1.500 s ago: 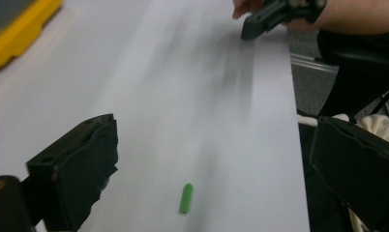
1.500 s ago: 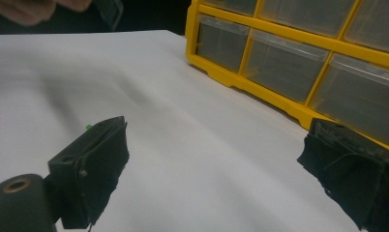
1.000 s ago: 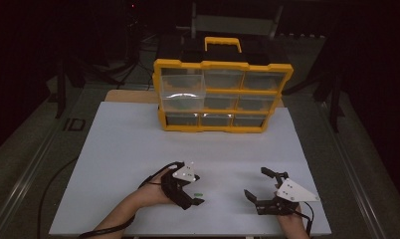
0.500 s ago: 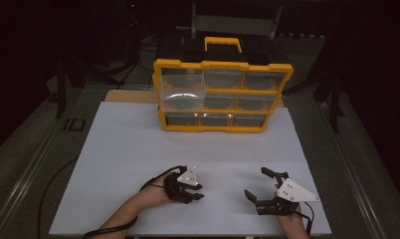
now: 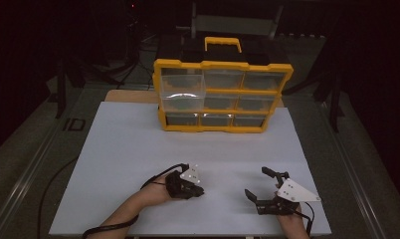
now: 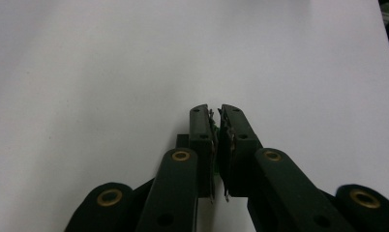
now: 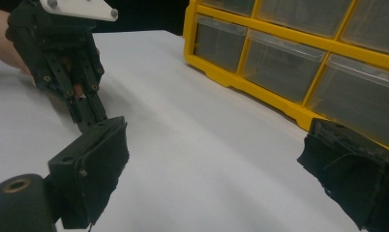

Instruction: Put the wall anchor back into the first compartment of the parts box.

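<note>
L gripper [image 5: 197, 190] pinches green bit [image 6: 215, 127], axis unclear

Both grippers are black, built of flat linked bars. The left gripper [image 6: 216, 145] has brass-ringed pivot holes on its arms and thin metal strips along the inner faces of its jaws. The right gripper [image 7: 221, 179] carries thick, rough black pads [image 7: 108, 166] with frayed edges. Each bears a pale grey three-cornered plate [image 5: 192, 174] on top, and a black cable [image 5: 108, 230] trails from the left one. The forearms are bare, without sleeves.
</note>
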Demonstrator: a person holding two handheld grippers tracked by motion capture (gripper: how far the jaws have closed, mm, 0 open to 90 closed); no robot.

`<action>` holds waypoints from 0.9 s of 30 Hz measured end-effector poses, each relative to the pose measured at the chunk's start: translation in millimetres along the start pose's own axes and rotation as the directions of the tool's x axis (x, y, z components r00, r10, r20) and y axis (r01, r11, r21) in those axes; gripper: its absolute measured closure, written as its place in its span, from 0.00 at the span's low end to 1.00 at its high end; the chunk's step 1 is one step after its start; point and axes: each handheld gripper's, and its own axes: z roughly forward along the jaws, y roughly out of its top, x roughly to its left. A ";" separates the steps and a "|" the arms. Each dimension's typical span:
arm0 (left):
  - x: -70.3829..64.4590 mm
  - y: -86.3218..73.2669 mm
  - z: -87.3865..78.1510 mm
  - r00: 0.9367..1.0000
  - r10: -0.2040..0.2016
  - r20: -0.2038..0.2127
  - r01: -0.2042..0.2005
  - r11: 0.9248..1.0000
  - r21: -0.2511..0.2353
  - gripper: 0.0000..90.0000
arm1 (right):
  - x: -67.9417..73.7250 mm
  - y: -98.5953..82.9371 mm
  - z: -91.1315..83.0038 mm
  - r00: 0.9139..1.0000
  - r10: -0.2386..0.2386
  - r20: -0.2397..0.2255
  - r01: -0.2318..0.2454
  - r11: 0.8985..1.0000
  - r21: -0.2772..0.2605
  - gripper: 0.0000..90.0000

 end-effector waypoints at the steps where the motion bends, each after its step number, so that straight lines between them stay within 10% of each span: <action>1: 0.5 1.5 -2.6 1.000 -0.002 -0.002 0.002 1.000 0.001 0.93 | -0.1 0.0 0.0 1.000 -0.001 -0.001 0.001 1.000 0.000 0.09; 27: 15.8 63.7 -124.7 0.995 0.095 -0.037 -0.097 0.994 -0.051 0.93 | -0.5 -0.1 0.7 1.000 0.000 -0.004 0.000 1.000 -0.002 0.09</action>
